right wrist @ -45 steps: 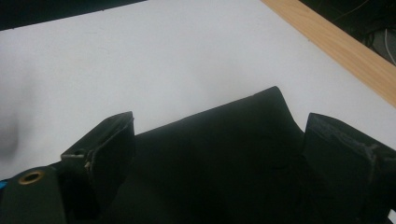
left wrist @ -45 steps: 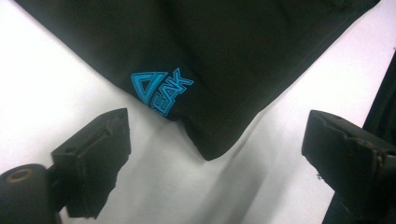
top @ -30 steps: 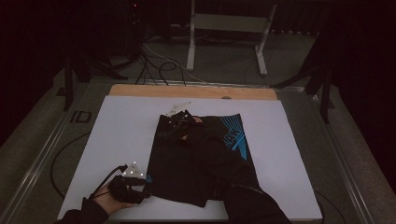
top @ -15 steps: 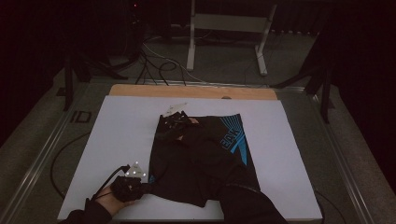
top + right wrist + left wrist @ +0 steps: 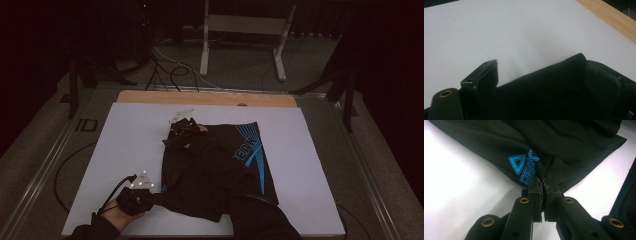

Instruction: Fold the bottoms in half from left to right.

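From above, the black garment [image 5: 215, 170] lies on the white bench [image 5: 125, 135]. Left claw [image 5: 543, 185] has just pressed together, pinching its hem beside the blue logo [image 5: 524, 167]. Right claw [image 5: 536, 75] stands spread, cloth between; it likely must close next.

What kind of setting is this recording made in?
Likely a lab or studio recording station: a white-topped table in a dark room, loose cables on the floor and a metal stand behind it.
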A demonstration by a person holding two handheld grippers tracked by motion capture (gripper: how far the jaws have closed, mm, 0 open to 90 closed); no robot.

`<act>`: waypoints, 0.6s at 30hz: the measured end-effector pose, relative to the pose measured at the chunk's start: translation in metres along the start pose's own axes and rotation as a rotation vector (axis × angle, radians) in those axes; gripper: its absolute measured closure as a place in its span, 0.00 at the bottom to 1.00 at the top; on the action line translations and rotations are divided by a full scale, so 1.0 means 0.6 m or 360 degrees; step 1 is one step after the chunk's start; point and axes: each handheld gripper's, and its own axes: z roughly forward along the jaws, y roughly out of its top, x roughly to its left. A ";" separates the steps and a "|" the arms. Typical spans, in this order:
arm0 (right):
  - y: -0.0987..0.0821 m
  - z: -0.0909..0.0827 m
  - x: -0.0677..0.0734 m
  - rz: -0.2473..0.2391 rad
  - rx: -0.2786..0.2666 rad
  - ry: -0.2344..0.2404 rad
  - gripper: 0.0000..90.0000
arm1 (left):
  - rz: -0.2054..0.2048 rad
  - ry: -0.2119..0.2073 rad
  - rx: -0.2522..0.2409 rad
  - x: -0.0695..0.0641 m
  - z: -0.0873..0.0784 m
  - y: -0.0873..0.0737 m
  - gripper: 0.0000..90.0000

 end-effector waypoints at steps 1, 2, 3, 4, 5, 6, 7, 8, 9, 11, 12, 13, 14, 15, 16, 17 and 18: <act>0.000 0.003 0.001 0.0015 -0.0007 -0.0002 0.15 | 0.0000 0.0002 0.0001 0.000 0.000 0.000 0.96; 0.001 0.007 0.001 0.0015 0.0005 -0.0025 0.16 | 0.0000 0.0001 0.0000 0.000 0.000 -0.001 0.96; 0.002 0.011 0.002 0.0030 0.0023 -0.0062 0.17 | -0.0002 0.0001 -0.0003 0.001 0.000 -0.001 0.96; 0.003 0.015 0.003 0.0040 0.0025 -0.0071 0.18 | -0.0003 0.0000 -0.0002 0.001 -0.001 -0.001 0.96; 0.003 0.018 0.002 0.0036 0.0033 -0.0073 0.19 | -0.0001 -0.0001 -0.0001 0.001 -0.001 0.000 0.96; 0.004 0.021 0.002 0.0043 0.0041 -0.0111 0.23 | -0.0001 -0.0001 -0.0003 0.001 -0.001 0.000 0.96; 0.006 0.024 0.001 0.0058 0.0038 -0.0142 0.25 | 0.0000 -0.0002 -0.0004 0.001 -0.001 0.000 0.96; 0.006 0.024 0.001 0.0058 0.0038 -0.0142 0.25 | 0.0000 -0.0002 -0.0004 0.001 -0.001 0.000 0.96; 0.007 0.028 0.001 0.0084 0.0036 -0.0149 0.27 | 0.0000 -0.0001 -0.0005 0.001 -0.001 -0.001 0.96; 0.012 0.040 0.003 0.0109 0.0053 -0.0236 0.37 | 0.0000 -0.0004 -0.0005 0.002 -0.001 -0.001 0.96; 0.013 0.043 0.004 0.0107 0.0070 -0.0270 0.40 | -0.0001 -0.0006 -0.0006 0.002 -0.001 -0.002 0.96; 0.013 0.043 0.004 0.0107 0.0070 -0.0270 0.40 | -0.0001 -0.0006 -0.0006 0.002 -0.001 -0.002 0.96; 0.014 0.046 0.004 0.0101 0.0077 -0.0289 0.42 | -0.0001 -0.0005 -0.0009 0.002 -0.001 -0.002 0.96; 0.015 0.050 0.005 0.0101 0.0093 -0.0302 0.45 | -0.0002 -0.0003 -0.0012 0.002 -0.002 -0.002 0.96; 0.015 0.053 0.006 0.0105 0.0108 -0.0325 0.46 | 0.0000 -0.0004 -0.0009 0.002 -0.002 -0.002 0.96; 0.015 0.056 0.006 0.0115 0.0113 -0.0325 0.47 | 0.0001 -0.0002 -0.0010 0.002 -0.002 -0.002 0.96; 0.015 0.058 0.006 0.0112 0.0116 -0.0331 0.48 | 0.0000 -0.0002 -0.0011 0.002 -0.002 -0.002 0.96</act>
